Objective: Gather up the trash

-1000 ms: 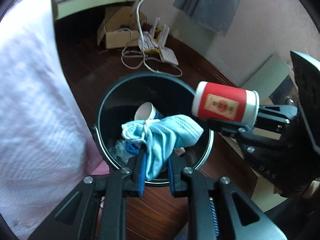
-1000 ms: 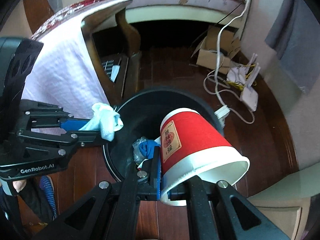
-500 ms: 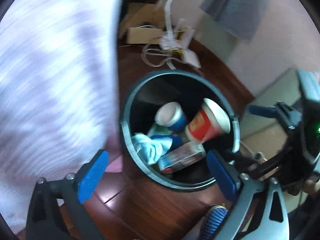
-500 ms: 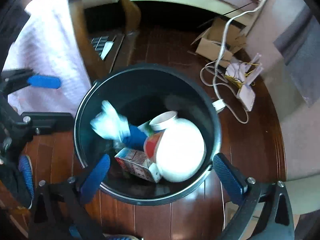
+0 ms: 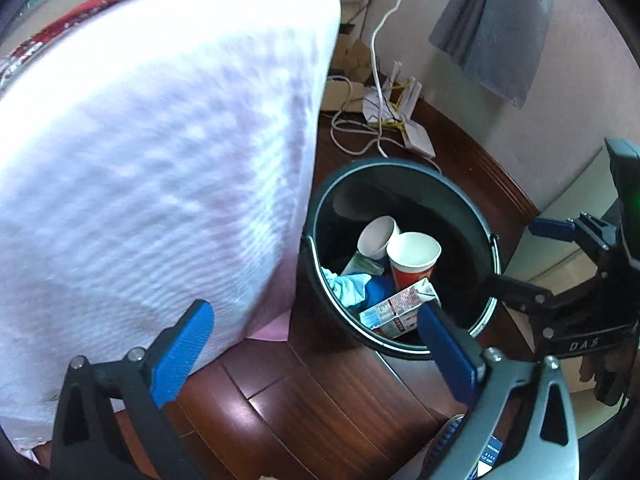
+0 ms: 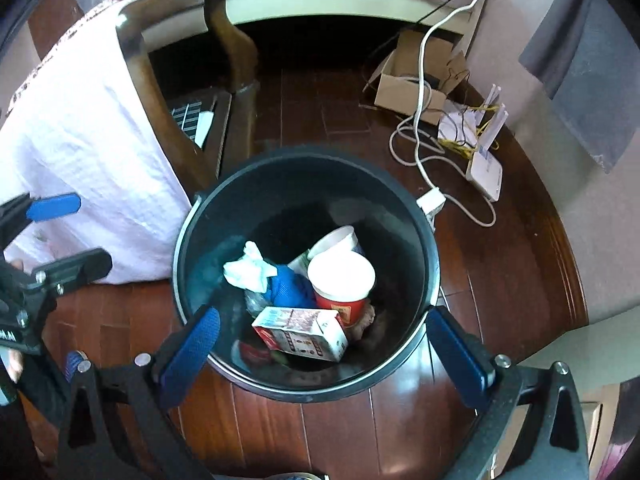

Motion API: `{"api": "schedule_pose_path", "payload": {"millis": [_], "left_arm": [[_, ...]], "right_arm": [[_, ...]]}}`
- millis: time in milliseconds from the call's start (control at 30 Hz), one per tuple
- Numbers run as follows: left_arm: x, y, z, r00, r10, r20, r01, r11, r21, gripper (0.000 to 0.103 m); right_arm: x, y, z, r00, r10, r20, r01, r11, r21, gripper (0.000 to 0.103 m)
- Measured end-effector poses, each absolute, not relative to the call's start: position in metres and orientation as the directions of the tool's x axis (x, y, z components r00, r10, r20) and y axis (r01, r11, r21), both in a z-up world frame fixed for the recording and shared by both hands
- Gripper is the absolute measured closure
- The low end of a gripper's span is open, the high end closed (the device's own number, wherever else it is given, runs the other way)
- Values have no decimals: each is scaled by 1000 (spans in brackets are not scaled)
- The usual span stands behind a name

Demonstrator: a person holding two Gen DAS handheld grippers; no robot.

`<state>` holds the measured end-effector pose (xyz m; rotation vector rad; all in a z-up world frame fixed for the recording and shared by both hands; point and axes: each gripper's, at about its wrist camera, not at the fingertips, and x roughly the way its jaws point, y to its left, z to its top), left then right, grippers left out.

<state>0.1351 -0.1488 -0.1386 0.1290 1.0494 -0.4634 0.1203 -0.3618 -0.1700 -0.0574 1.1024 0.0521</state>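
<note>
Left wrist view: the left gripper (image 5: 312,344) is spread wide with nothing between its blue pads, hanging over the floor (image 5: 304,404) just short of the bin (image 5: 404,168). The bin sits beside a white cloth (image 5: 152,152) that drapes down and crowds its left edge. Inside it you can see a red cup (image 5: 412,260) standing mouth-up, a white cup (image 5: 378,236) tipped behind it, a crumpled light-blue rag (image 5: 346,284) and a carton (image 5: 398,308) lying flat near the front wall. The right gripper (image 5: 516,256) pokes in from the right, also gaping and empty.

Right wrist view: looking almost straight down into the bin (image 6: 304,160). The right gripper (image 6: 320,340) has its pads wide apart either side of the rim's near edge, holding nothing. Red cup (image 6: 342,280) is touching the carton (image 6: 304,328), the rag (image 6: 250,268) sits left of them, and the white cup (image 6: 336,240) is behind. The left gripper (image 6: 60,232) shows at the far left, open too.

My read: everything visible is already in the bin, so this looks like the back-off-and-go-find-more bit. To do it cleanly I'd lift both grippers straight up before swinging away, so the pads don't clip the rim and tip the bin, and keep the left one off that cloth so it doesn't snag. There's a cable (image 6: 420,92) and box (image 6: 404,88) on the floor behind; can't tell if those count as trash.
</note>
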Motion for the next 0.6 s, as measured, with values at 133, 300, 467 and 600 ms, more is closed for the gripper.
{"api": "schedule_pose_path", "payload": {"millis": [133, 300, 467, 600], "left_arm": [[123, -140, -123, 449, -300, -842, 411, 906, -104, 1], [108, -122, -100, 494, -289, -820, 381, 920, -95, 1], [89, -111, -77, 536, -260, -803, 375, 926, -50, 1], [72, -96, -53, 583, -249, -773, 365, 931, -25, 1]], "right_arm": [[114, -352, -150, 475, 14, -880, -76, 997, -25, 0], [101, -338, -128, 506, 18, -863, -74, 997, -23, 0], [83, -313, -101, 545, 24, -838, -83, 996, -25, 0], [70, -297, -69, 597, 12, -802, -78, 996, -43, 0]]}}
